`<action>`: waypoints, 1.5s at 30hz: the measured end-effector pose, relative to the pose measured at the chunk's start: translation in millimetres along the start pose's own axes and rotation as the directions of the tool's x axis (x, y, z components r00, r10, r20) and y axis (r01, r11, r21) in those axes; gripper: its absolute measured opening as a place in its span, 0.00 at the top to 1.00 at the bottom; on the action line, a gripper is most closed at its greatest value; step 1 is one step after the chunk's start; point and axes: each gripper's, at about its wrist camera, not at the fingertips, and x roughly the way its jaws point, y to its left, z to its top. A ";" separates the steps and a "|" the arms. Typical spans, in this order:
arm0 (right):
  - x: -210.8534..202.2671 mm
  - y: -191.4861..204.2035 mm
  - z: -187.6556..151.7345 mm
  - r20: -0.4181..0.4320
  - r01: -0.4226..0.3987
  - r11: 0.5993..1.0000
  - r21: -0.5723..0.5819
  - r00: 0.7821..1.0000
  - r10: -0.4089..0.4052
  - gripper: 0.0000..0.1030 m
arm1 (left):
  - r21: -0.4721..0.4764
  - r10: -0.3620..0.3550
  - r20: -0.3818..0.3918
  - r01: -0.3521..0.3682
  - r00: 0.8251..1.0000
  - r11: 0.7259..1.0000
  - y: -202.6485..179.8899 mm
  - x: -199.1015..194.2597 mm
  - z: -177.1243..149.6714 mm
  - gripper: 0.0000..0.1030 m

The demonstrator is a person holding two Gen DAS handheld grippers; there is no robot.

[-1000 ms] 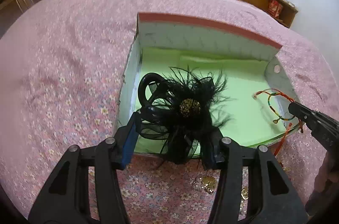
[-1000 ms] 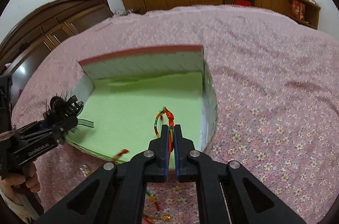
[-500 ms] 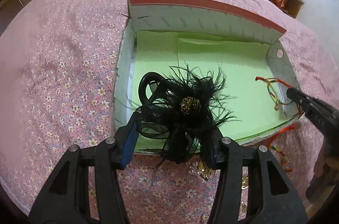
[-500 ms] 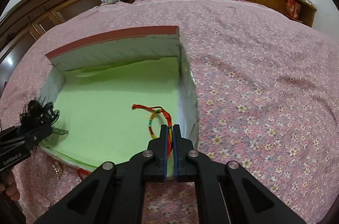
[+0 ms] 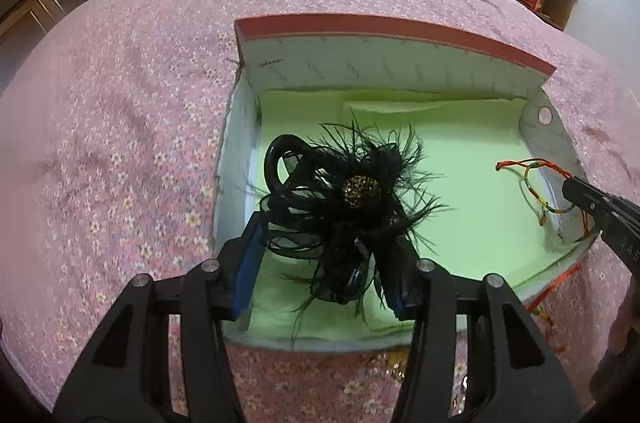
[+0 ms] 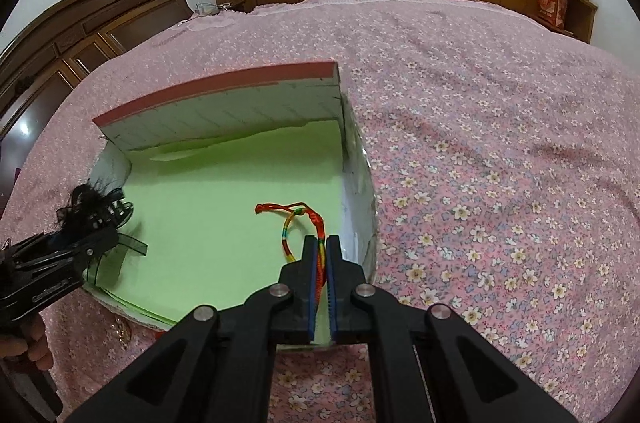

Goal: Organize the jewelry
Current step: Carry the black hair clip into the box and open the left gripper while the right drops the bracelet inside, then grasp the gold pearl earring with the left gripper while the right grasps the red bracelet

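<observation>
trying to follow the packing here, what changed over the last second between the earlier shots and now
Both grippers carried their loads further in over the box. The left gripper brought the black feather hair clip from the near edge to above the green lining. The right gripper lowered the colourful string bracelet so its loop lies near the box's right wall. Nothing was released: both stay clamped, and the box did not move.
</observation>
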 end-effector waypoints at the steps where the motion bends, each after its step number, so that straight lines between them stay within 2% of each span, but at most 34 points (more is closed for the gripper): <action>1: 0.0 0.5 1.5 0.004 -0.004 1.000 0.000 1.000 0.004 0.96 | -0.002 -0.002 0.001 0.002 1.000 1.000 0.0 1.0 2.2 0.57; 6: 4.8 -0.9 8.2 0.005 -0.009 1.000 0.014 1.000 0.009 0.95 | -0.026 -0.013 -0.005 0.013 1.000 1.000 4.3 13.2 9.5 0.58; 15: 9.1 -1.1 10.3 0.009 0.008 1.000 0.015 1.000 -0.008 0.95 | 0.010 0.007 -0.013 -0.007 1.000 1.000 5.7 25.7 16.2 0.56; 18: 11.1 -3.0 11.9 0.010 0.011 1.000 0.021 1.000 -0.011 0.89 | 0.021 0.001 -0.017 -0.001 1.000 1.000 5.7 24.8 14.5 0.55; 24: 0.0 1.4 11.2 0.024 -0.026 0.999 0.027 0.999 0.025 0.73 | -0.014 -0.031 -0.009 0.031 0.999 0.999 11.9 8.1 8.1 0.55; 36: -56.5 13.4 7.2 0.133 -0.078 0.997 0.013 0.988 0.076 0.68 | -0.009 -0.080 0.072 0.081 0.994 0.997 21.2 -43.1 -4.7 0.55; 45: -89.0 12.0 -13.3 0.163 -0.079 0.997 0.014 0.984 0.076 0.68 | 0.041 -0.127 0.088 0.123 0.988 0.991 11.5 -67.6 -23.0 0.55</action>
